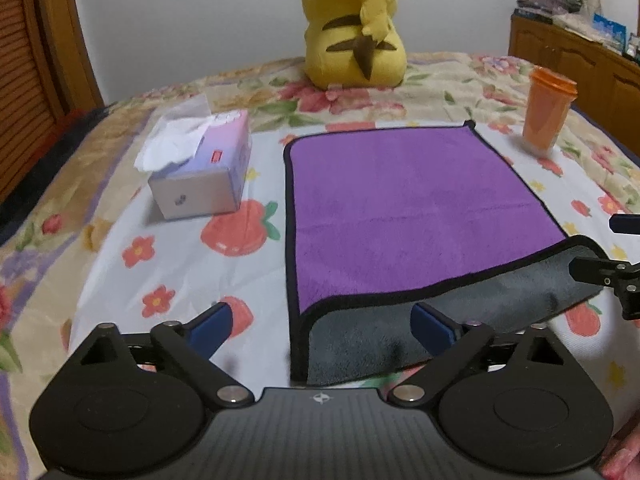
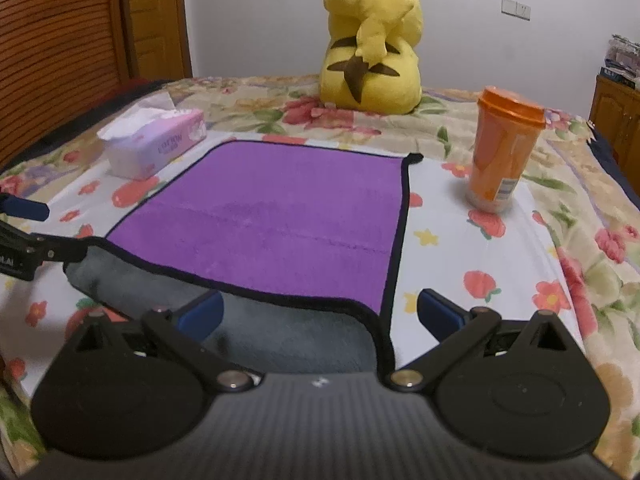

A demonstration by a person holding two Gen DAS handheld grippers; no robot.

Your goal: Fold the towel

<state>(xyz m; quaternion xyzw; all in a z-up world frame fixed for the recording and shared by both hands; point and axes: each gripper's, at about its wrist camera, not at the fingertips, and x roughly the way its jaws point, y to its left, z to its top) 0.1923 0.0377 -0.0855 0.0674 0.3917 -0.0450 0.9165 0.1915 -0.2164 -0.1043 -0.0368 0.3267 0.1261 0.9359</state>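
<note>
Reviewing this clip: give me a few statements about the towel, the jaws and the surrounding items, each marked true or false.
1. The towel shows purple on top with its near edge turned up to grey. True.
2. Both grippers, left gripper and right gripper, have jaws spread apart. True.
3. The orange cup stands on the towel. False: it stands beside it on the floral sheet.
4. The tissue box is beside the orange cup. False: it lies across the towel from it.

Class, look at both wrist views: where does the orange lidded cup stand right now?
The orange lidded cup stands upright on the floral bedsheet, right of the purple towel and apart from it, nearer than the yellow Pikachu plush.
</note>
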